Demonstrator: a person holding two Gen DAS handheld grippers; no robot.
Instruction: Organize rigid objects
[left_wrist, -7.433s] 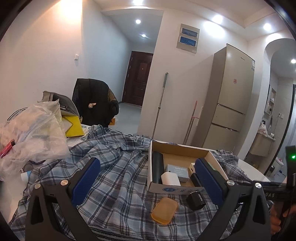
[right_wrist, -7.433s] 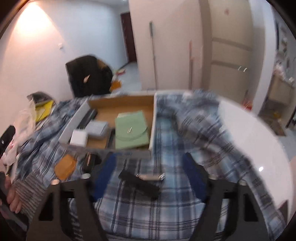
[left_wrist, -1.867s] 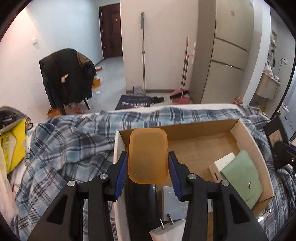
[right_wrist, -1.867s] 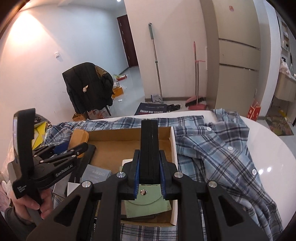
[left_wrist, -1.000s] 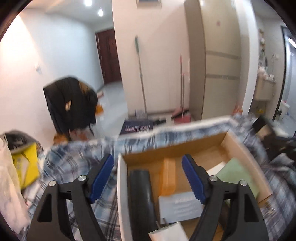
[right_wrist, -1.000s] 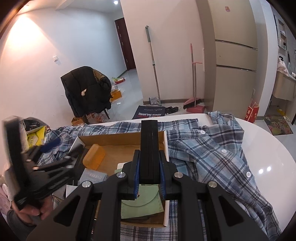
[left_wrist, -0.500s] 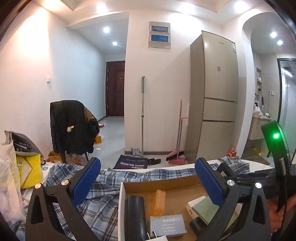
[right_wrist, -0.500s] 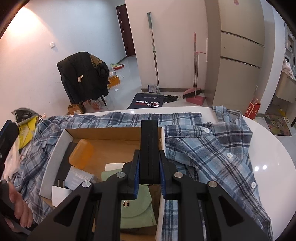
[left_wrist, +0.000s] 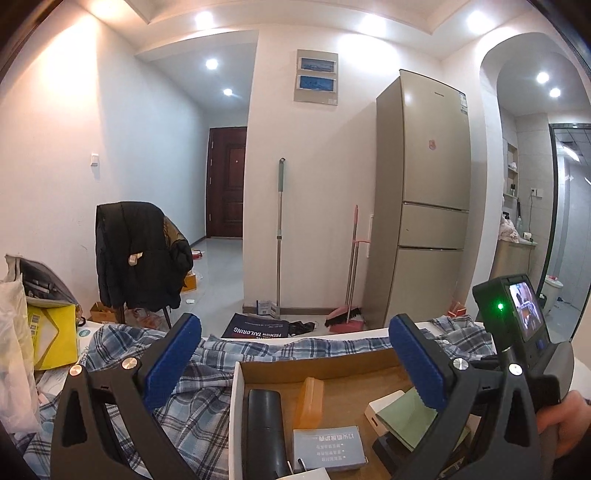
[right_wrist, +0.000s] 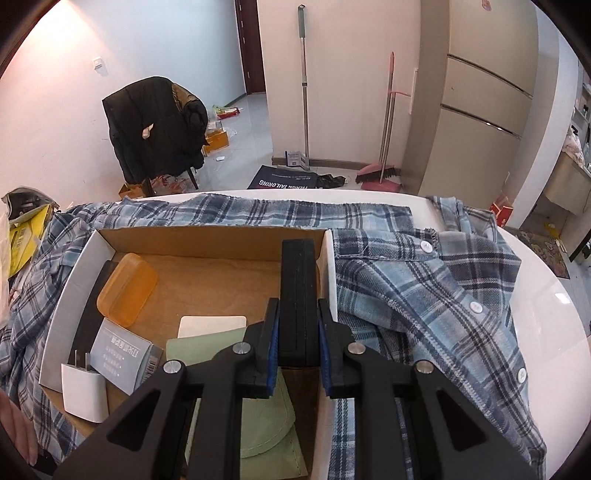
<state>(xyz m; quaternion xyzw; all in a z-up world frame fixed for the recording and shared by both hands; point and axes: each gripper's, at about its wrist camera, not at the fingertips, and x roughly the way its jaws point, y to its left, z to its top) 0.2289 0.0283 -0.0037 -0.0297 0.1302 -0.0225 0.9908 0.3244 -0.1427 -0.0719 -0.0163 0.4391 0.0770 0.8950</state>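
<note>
A cardboard box (right_wrist: 207, 236) lies on a plaid shirt on the white table. In it are an orange soap-like case (right_wrist: 127, 290), a black case (left_wrist: 264, 424), a grey card box (right_wrist: 120, 354), a white charger (right_wrist: 83, 391) and a green pouch (right_wrist: 218, 343). My right gripper (right_wrist: 297, 350) is shut on a flat black object (right_wrist: 297, 291), held over the box's right side. My left gripper (left_wrist: 295, 350) is open and empty, raised at the box's near left edge; the box (left_wrist: 332, 363) shows below it.
The plaid shirt (right_wrist: 424, 280) covers most of the table (right_wrist: 546, 295). A yellow bag (left_wrist: 51, 332) and a plastic bag lie at the left. A chair with a black jacket (right_wrist: 155, 125), a mop, a broom and a fridge (left_wrist: 424, 192) stand beyond.
My left gripper let go of the orange case in the box, opened and drew back upward. My right gripper has moved down toward the box's right side with the black object.
</note>
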